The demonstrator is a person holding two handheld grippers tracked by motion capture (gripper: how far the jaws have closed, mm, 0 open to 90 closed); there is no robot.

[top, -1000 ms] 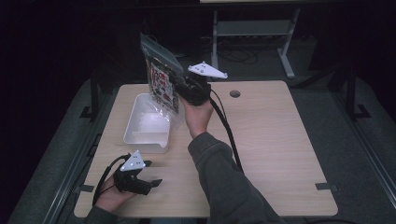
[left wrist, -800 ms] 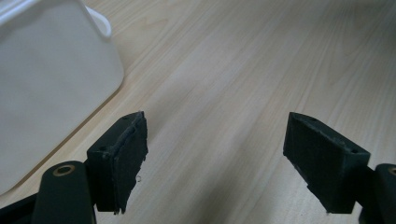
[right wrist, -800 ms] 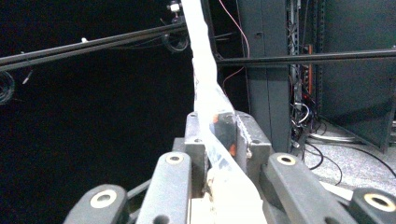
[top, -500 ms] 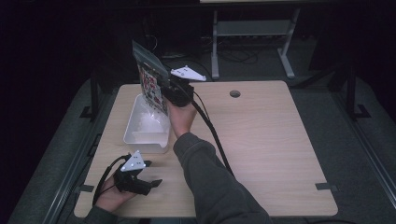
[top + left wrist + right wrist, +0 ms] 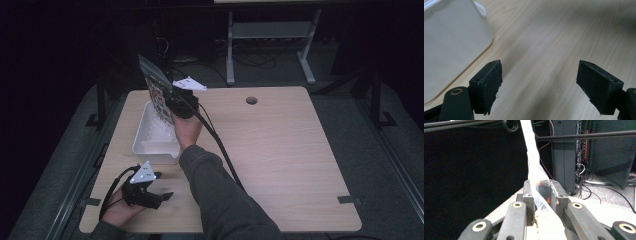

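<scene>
My right gripper (image 5: 172, 102) is shut on a clear plastic bag (image 5: 156, 90) with red-and-white printed contents, held upright over the far end of a white bin (image 5: 145, 145). In the right gripper view the bag (image 5: 534, 167) rises edge-on from between the closed jaws, gripper (image 5: 540, 192). The left gripper (image 5: 167, 196) rests low at the table's near left corner, open and holding nothing. In the left gripper view its jaws stand wide apart, gripper (image 5: 539, 82), above bare wood, with the bin's white wall (image 5: 451, 47) at the left.
The wooden table (image 5: 280, 160) has a round cable hole (image 5: 251, 100) near its far edge. A black cable (image 5: 220, 150) trails from the right gripper along the sleeve. Beyond the table stands a metal rack (image 5: 270, 35) with cables on the dark floor.
The right gripper has carried the bag leftward, from above the bin's far right corner to over the bin's far end. The left gripper has stayed put.
</scene>
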